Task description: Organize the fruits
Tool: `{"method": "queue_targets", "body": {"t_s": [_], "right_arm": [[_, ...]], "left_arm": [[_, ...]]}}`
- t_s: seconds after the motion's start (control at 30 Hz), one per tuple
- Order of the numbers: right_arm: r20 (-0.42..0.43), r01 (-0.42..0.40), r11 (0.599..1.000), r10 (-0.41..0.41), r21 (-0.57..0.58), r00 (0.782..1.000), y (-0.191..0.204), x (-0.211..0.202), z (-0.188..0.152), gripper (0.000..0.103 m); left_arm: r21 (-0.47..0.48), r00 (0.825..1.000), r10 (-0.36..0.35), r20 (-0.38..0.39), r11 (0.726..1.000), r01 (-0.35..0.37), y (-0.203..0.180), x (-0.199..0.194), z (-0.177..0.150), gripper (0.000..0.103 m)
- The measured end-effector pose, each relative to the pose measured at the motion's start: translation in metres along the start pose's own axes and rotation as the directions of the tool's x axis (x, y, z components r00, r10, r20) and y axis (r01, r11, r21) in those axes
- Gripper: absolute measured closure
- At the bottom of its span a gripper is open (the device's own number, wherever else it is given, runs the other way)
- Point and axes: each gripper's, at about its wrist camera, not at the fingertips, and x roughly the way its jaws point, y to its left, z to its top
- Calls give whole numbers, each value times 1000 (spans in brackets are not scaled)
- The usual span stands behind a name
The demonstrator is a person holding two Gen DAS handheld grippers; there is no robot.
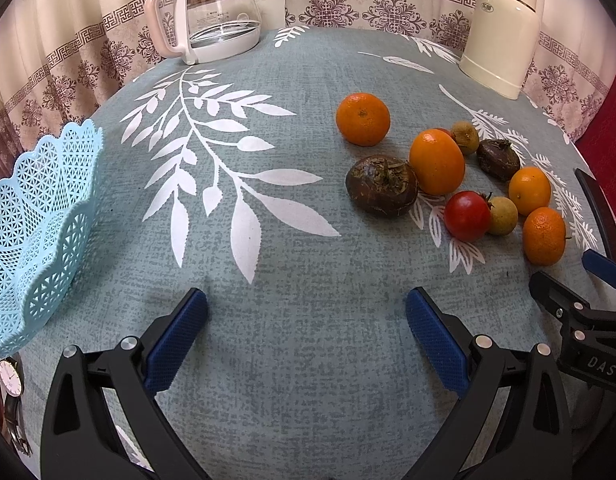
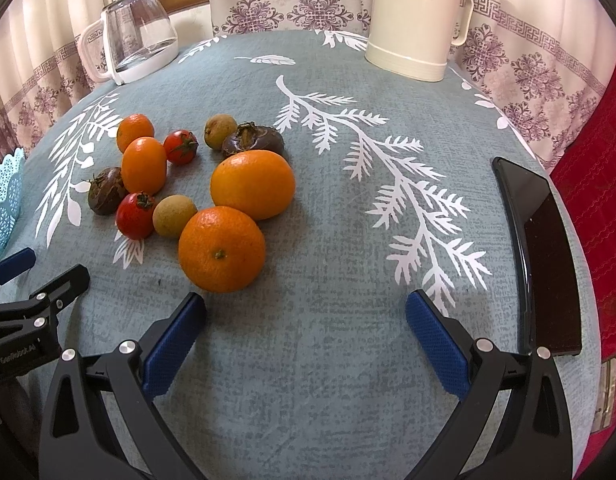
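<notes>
Fruits clustered on tablecloth, ahead-left of right hand-held gripper

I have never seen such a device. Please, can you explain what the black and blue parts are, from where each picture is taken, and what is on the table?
These are two hand-held grippers; a person carries one in each hand. Each has a camera looking forward along its black arms with blue pads, so each picture shows its own jaws at the bottom. One picture is from the left gripper, the other from the right gripper. Both stand open and hold nothing.

On the grey-blue tablecloth with white leaves lie loose fruits: orange mandarins, small red tomatoes, dark brown water chestnuts and little tan round fruits. A light blue lattice plastic basket waits at the left. At the back stand a clear glass kettle and a cream thermos jug. A black phone lies at the right.
</notes>
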Motion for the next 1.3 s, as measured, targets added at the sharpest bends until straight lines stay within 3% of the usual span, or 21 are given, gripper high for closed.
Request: {"method": "queue_targets", "body": {"t_s": [0.6,0.83,1.07,1.3], "right_arm": [[2,4,1000,-4,0,1000,0,-2,-1,5],[38,-103,993,102,52,994,-15,-12,-2,5],[112,-208,974,197,92,974,-23,-28,0,5],[193,-243,965,220,104,956,-24,-43,9,5]], "left_arm": [[5,1000,20,-3,1000,-20,0,0,2,2],[-19,999,-49,2,999,49,10,-5,3,2],[-11,994,-73,86,997,75,19,-27,19,2],[-23,989,-82,123,996,86,24,-25,49,2]]}}
